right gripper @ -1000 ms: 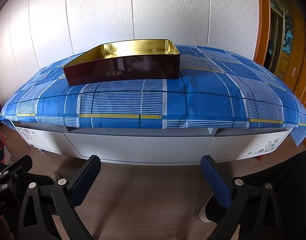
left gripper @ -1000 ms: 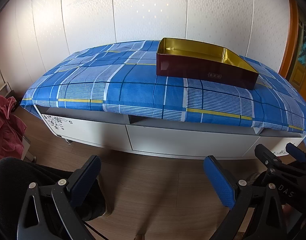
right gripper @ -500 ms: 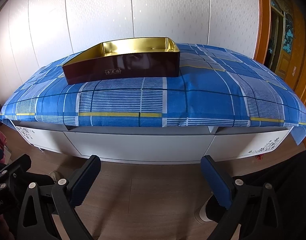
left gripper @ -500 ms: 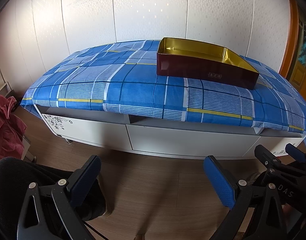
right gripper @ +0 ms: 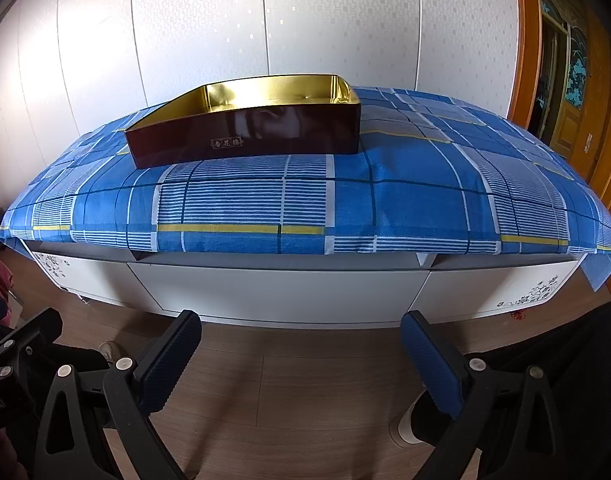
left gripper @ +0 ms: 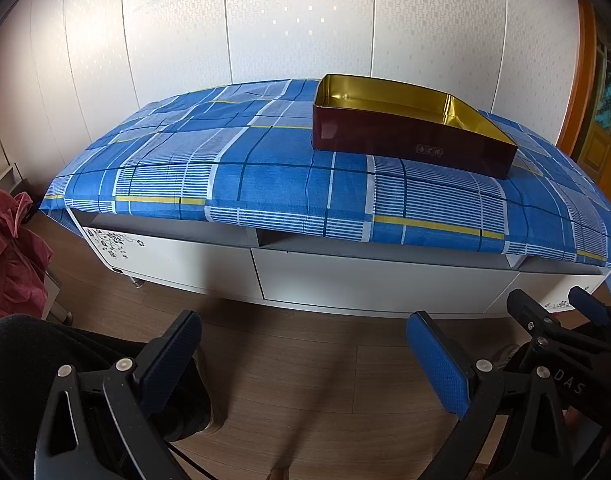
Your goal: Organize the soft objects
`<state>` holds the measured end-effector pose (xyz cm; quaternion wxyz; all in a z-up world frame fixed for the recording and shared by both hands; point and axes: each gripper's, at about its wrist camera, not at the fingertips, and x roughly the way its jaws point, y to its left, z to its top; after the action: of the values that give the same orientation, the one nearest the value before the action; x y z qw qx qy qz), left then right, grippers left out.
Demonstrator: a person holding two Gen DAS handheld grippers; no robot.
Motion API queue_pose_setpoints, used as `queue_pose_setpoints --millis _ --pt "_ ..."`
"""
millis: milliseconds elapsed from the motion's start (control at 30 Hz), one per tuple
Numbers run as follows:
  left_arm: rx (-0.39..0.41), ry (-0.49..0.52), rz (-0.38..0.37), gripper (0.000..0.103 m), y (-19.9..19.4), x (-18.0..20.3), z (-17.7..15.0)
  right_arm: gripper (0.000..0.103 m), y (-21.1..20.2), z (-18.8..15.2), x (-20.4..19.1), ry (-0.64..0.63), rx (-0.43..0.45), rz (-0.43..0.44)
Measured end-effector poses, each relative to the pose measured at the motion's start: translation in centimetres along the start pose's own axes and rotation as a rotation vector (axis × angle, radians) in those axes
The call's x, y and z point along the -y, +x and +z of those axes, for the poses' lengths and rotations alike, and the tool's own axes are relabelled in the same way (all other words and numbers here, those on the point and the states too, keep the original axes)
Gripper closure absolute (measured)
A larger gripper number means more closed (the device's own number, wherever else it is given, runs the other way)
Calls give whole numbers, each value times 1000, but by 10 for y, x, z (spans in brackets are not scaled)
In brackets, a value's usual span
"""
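A dark red tin box (left gripper: 409, 136) with a gold inside stands empty on a blue plaid cloth (left gripper: 265, 168) that covers a low white cabinet; it also shows in the right wrist view (right gripper: 245, 136). My left gripper (left gripper: 303, 354) is open and empty, low over the wood floor in front of the cabinet. My right gripper (right gripper: 301, 354) is open and empty at the same height, and shows at the right edge of the left wrist view (left gripper: 561, 320). No soft object lies on the cloth.
The white cabinet (right gripper: 281, 292) has drawer fronts below the cloth (right gripper: 385, 200). A red garment (left gripper: 9, 256) hangs at the far left. A white panelled wall (left gripper: 305, 20) stands behind; a wooden door frame (right gripper: 525, 40) is at the right. Dark trouser legs show beside each gripper.
Both grippers have barely moved; the view has shifted very slightly. Both stay open and empty.
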<state>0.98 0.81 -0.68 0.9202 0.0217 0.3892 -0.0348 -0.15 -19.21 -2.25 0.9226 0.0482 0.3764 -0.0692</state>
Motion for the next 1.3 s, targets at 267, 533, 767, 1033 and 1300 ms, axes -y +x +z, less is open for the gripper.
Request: queue_pose_setpoints --millis 267,533,767,1033,1300 --pt "-4 2 0 0 1 0 0 1 -2 0 -2 -14 13 0" --pt "-24 0 -3 0 6 -4 0 1 -1 2 -1 -26 26 21" --pt "-61 -38 -48 0 13 -13 -2 1 15 3 -6 -101 -50 86" --pt "-161 68 55 0 38 -7 -5 4 48 -2 -31 -408 -107 85" --pt "-277 106 -52 0 68 -10 -2 16 119 -32 -48 -698 -314 66"
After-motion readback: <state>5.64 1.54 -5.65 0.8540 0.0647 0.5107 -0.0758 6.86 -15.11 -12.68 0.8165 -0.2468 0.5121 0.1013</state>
